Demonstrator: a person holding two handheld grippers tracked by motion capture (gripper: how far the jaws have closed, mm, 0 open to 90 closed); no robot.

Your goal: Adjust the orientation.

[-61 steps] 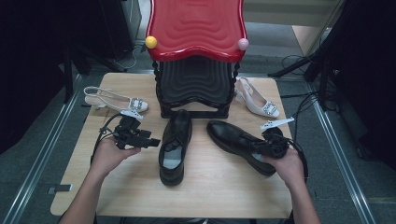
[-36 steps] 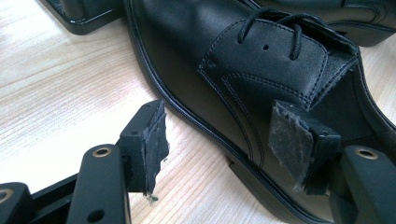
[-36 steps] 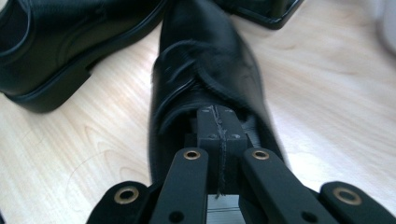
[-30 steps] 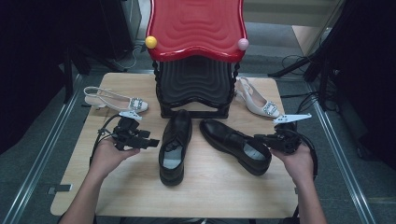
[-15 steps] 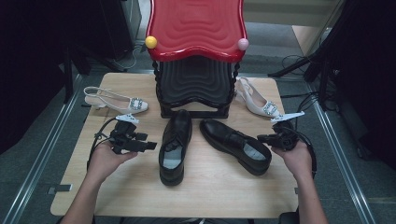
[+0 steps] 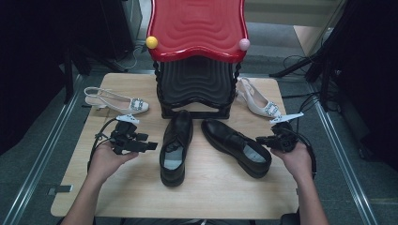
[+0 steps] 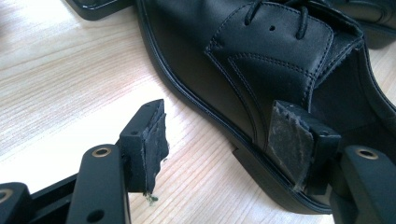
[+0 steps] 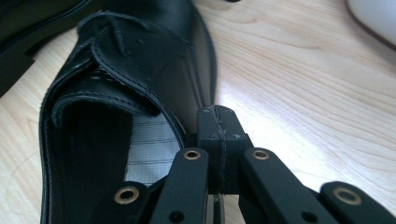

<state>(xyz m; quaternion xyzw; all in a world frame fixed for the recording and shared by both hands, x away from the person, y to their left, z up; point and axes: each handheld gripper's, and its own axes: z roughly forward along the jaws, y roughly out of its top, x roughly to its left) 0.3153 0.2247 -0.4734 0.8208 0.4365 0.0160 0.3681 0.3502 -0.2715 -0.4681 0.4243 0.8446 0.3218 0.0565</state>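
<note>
Wooden table (image 6: 211, 197) carries red-topped rack (image 6: 197, 28). High view: left shoe (image 6: 176, 145) straight below rack, right shoe (image 6: 237, 146) angled; pairing unfinished. Left gripper view: left gripper (image 7: 219, 140) released beside left shoe (image 7: 261, 60). Right gripper view: right gripper (image 8: 218, 140) clenched empty against right shoe (image 8: 116, 93) collar.

The two black shoes (image 6: 174, 146) (image 6: 237, 146) look like smooth leather with a soft sheen and visible stitching, the right one lined in pale mesh cloth. The table (image 6: 213, 190) is light wood with a matt, grained surface. The left gripper (image 7: 224, 154) has matt black plastic jaws with worn, rough pads (image 7: 286, 140); the far red stool (image 6: 197, 26) looks like glossy ridged plastic.
</note>
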